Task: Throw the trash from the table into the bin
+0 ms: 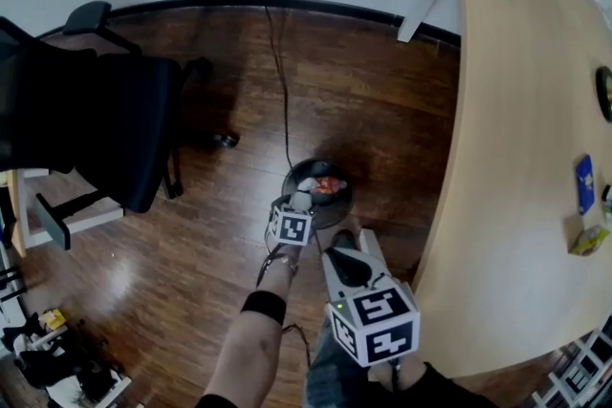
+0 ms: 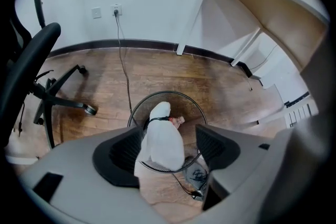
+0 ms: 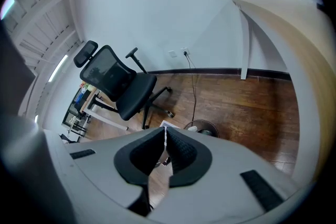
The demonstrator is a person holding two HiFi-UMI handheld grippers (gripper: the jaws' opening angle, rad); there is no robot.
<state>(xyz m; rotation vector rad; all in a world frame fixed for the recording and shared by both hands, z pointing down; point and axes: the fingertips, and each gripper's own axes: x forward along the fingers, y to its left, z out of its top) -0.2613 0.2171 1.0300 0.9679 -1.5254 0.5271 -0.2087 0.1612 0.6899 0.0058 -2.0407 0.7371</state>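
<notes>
Wood floor (image 1: 382,110) with bin (image 2: 178,93): left claw (image 2: 170,136) stands open around a white bag (image 2: 160,147), right claw (image 3: 165,136) closed.

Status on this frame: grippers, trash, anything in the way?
Left gripper open, white bag between jaws, over bin. Right gripper shut, empty. Cable beside bin, not blocking.

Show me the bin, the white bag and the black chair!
bin (image 2: 167,92), left gripper view, on its far rim.
white bag (image 2: 160,144), left gripper view, on the middle of the bag.
black chair (image 3: 106,75), right gripper view, on its backrest.
</notes>
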